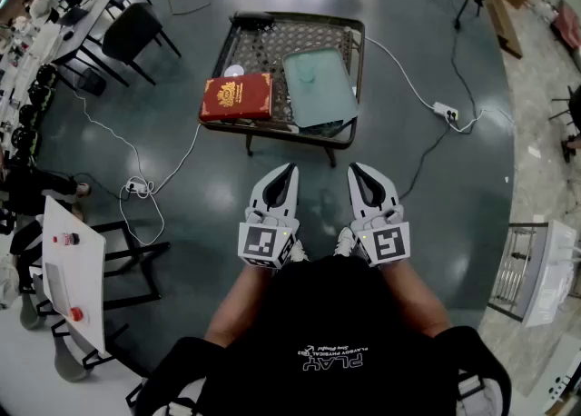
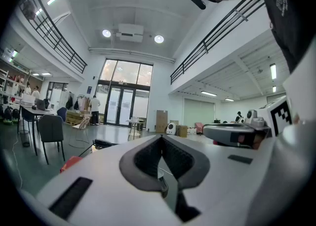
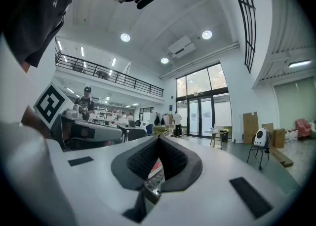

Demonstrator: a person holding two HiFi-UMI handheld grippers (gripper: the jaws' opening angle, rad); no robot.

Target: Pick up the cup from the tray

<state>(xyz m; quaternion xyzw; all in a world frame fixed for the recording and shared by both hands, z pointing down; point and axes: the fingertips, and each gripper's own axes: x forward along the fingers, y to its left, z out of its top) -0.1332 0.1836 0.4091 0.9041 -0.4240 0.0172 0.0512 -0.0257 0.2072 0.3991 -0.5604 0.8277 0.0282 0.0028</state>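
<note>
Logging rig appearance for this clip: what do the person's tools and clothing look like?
The left tool and right tool match: white, tapered two-jaw shells lined with dark textured pads. Each carries a white cube printed with black square markers. No cables show on them. The person wears a black short-sleeved shirt with white lettering.

A faint translucent shape (image 1: 306, 77) on the pale green rectangular tray (image 1: 327, 101) is too small to identify. The red hardcover book (image 1: 236, 97) hides part of a small white round object (image 1: 234, 70). The right gripper view shows only a sliver of that book (image 3: 155, 167).
</note>
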